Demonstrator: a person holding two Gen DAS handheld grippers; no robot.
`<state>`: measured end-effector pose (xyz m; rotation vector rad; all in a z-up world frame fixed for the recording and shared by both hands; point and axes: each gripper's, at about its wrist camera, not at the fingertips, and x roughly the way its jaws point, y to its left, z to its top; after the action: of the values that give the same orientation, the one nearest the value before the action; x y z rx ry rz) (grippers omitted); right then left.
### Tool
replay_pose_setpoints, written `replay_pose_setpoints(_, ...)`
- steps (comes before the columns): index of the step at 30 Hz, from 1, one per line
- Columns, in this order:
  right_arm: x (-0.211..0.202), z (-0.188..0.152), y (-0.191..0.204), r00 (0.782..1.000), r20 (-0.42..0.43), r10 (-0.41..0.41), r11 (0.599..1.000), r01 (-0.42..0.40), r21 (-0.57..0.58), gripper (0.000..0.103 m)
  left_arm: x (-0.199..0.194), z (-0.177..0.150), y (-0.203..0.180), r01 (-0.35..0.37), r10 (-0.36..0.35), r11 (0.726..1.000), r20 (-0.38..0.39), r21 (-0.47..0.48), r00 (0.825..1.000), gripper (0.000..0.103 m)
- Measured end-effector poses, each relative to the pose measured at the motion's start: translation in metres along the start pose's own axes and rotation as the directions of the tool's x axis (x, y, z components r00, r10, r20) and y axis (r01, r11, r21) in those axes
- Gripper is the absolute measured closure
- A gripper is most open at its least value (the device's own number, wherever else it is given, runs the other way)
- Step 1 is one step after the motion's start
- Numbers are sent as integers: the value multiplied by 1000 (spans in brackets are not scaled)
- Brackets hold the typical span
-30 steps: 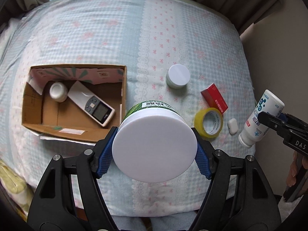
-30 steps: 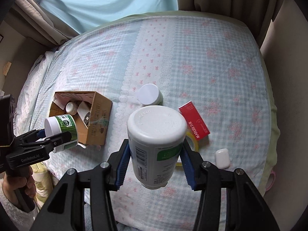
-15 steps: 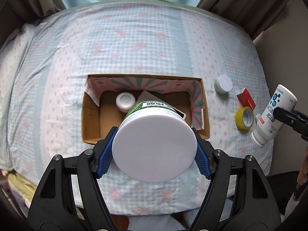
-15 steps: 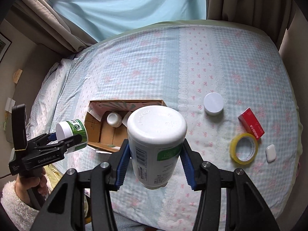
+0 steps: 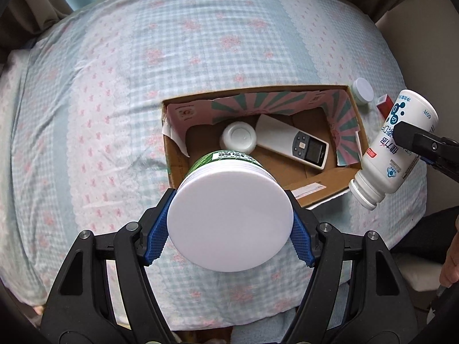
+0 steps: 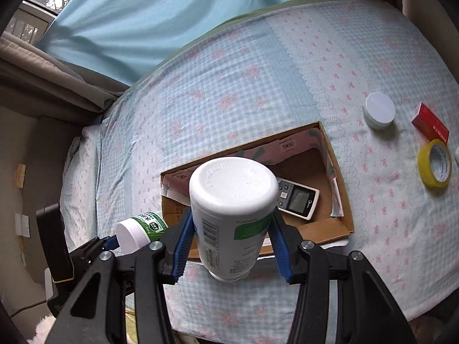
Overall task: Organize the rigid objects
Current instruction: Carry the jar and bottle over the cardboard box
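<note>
My left gripper (image 5: 229,230) is shut on a green jar with a white lid (image 5: 229,218), held above the near left corner of the open cardboard box (image 5: 327,180). My right gripper (image 6: 229,240) is shut on a white bottle (image 6: 232,215), cap down, above the box's (image 6: 341,200) near edge. The bottle also shows in the left wrist view (image 5: 396,149). The jar shows in the right wrist view (image 6: 140,228). Inside the box lie a white remote (image 5: 292,142) and a small white bottle (image 5: 238,138).
On the checked bedspread right of the box sit a round white jar (image 6: 379,110), a red carton (image 6: 430,122) and a yellow tape roll (image 6: 434,162). Curtains hang behind the bed. A wall stands at the right.
Both grippers moved left with their loads. The box went from the left of the left wrist view to just ahead. The right gripper now hovers at the box.
</note>
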<state>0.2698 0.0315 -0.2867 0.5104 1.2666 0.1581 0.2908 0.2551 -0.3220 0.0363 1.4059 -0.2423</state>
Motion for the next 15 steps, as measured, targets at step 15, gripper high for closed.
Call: replay_pose_setpoints(15, 137, -12, -42, 990, -144, 11, 935, 41, 353, 57, 107, 21, -2, -29, 40, 994, -103, 106, 994, 35)
